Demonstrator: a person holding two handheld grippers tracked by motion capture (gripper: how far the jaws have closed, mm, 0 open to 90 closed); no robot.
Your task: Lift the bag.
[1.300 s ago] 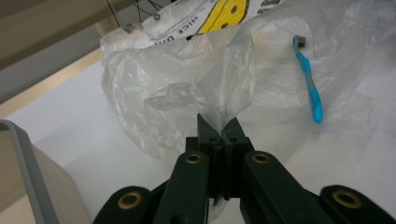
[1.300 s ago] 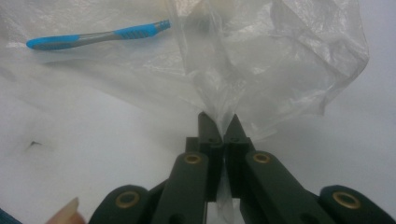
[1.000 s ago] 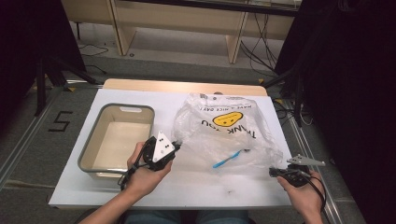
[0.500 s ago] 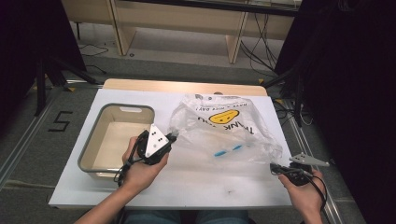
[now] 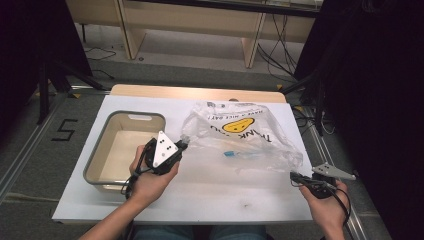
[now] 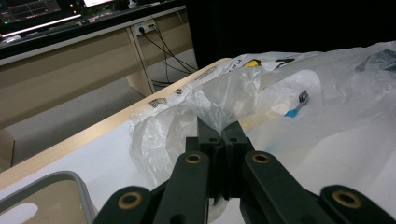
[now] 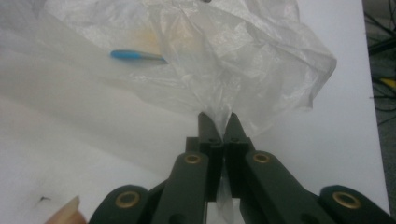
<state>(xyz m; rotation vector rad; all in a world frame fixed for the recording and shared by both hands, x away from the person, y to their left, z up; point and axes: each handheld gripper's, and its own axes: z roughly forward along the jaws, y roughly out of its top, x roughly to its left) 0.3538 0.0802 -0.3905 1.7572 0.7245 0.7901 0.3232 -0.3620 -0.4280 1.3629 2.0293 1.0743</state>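
Note:
A clear plastic bag [image 5: 250, 131] with a yellow smiley print lies spread across the white table [image 5: 210, 195]. Inside it rests a toothbrush [image 5: 231, 154] with a blue handle, which the left gripper view shows through the film [image 6: 297, 103] and the right gripper view as a blue handle [image 7: 135, 56]. My left gripper [image 5: 184, 145] is shut on the bag's left edge [image 6: 219, 100] and holds it raised. My right gripper [image 5: 294, 175] is shut on the bag's right corner [image 7: 261, 84], low over the table.
A grey-rimmed bin [image 5: 95, 162] with nothing in it stands at the table's left, just beside my left hand; its corner [image 6: 77, 179] shows in the left gripper view. The table's right edge runs close to my right hand. Wooden desks and cables lie beyond the far edge.
The left gripper has shifted slightly away from me with the bag's edge. The toothbrush inside the bag has slid left and farther up the table. The right gripper has stayed put.

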